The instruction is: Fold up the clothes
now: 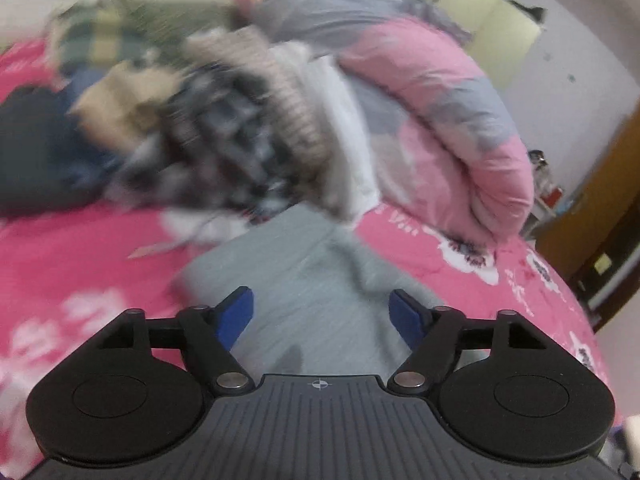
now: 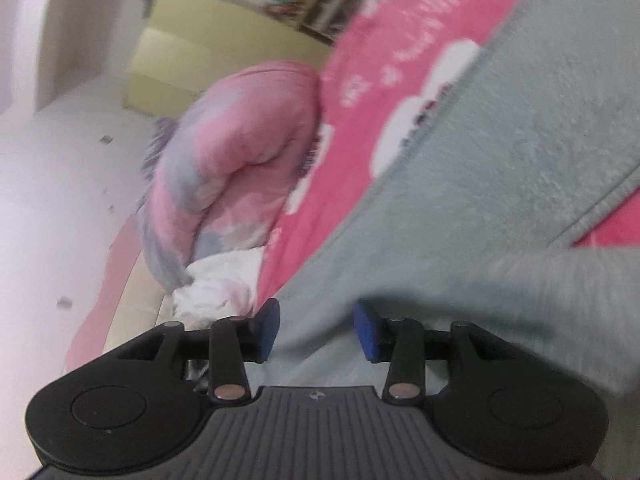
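Soft grey garment lies limp on the bed.
Both tongs, left and right, gape released; pinch its thick hem.

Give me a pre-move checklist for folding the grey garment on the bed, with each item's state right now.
1. Left tool open and holding nothing: ok, its blue pads stand wide apart above the grey garment.
2. Right tool free of cloth: cannot tell, the pads are apart but grey fabric bunches between them.
3. Garment lying flat: not ok, a fold is raised near the right tool.
4. Garment apart from the clothes pile: cannot tell, the far edge is blurred.
5. Hem visible for alignment: ok.
6. Pink quilt away from the garment: ok.
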`<state>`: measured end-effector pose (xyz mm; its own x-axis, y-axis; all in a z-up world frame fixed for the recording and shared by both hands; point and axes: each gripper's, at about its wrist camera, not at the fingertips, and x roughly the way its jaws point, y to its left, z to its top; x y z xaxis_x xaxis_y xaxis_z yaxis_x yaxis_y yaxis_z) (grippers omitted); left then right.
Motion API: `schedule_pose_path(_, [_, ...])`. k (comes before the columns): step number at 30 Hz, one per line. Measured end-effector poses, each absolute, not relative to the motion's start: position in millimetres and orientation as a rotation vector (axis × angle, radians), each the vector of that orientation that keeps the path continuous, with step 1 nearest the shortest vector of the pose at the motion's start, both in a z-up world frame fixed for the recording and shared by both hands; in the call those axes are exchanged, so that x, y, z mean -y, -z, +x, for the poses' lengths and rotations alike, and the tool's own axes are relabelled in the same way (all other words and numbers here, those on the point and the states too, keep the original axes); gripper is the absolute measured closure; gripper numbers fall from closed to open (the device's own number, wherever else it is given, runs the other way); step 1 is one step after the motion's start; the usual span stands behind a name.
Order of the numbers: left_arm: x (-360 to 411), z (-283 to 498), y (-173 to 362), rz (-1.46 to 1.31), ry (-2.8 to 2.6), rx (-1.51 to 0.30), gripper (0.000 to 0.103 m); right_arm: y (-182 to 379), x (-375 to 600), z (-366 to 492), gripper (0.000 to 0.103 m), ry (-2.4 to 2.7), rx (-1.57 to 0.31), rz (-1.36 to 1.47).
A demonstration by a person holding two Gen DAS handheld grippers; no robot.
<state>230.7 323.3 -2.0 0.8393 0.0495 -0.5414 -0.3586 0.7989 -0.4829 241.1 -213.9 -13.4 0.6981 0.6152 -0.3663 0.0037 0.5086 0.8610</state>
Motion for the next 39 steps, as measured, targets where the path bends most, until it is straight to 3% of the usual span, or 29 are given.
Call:
schedule_pose_path(4, [-333, 211, 21, -0.686, -0.249, -0.619, 0.025, -1, 170, 222, 0.057, -0.546, -0.811, 0.885])
schedule_pose_path(7, [-329, 222, 40, -0.74, -0.204, -0.672, 0.025, 19, 131, 223, 0.054, -0.608, -0.946, 0.928])
schedule_pose_path(11, [-320, 238, 55, -0.753, -0.213, -0.645, 0.025, 59, 95, 230, 0.054, -0.587, -1.102, 1.065])
schedule_pose_path(18, [-316, 256, 68, -0.737, -0.267, -0.541, 0.026, 105, 70, 268, 0.051, -0.432, -1.116, 1.254])
schedule_pose_path(23, [-306, 267, 72, -0.63, -0.344, -0.504, 0.039, 114, 56, 290, 0.05, -0.418, -1.049, 1.311])
schedule_pose_path(26, [-304, 268, 72, -0.601, -0.387, -0.496, 0.053, 121, 54, 295, 0.05, -0.402, -0.997, 1.373])
schedule_pose_path(28, [-305, 268, 72, -0.598, -0.416, -0.494, 0.071, 125, 56, 294, 0.05, -0.38, -0.961, 1.417])
schedule_pose_path(29, [-304, 268, 70, -0.582, -0.423, -0.495, 0.075, 125, 55, 295, 0.051, -0.373, -0.95, 1.413])
schedule_pose_path(32, [-298, 268, 59, -0.517, -0.433, -0.497, 0.089, 125, 52, 296, 0.071, -0.356, -0.937, 1.391])
schedule_pose_path(33, [-297, 266, 54, -0.51, -0.429, -0.492, 0.092, 125, 51, 297, 0.086, -0.353, -0.944, 1.378])
schedule_pose_path(39, [-302, 228, 20, -0.535, -0.404, -0.441, 0.094, 107, 59, 280, 0.091, -0.403, -0.92, 1.339])
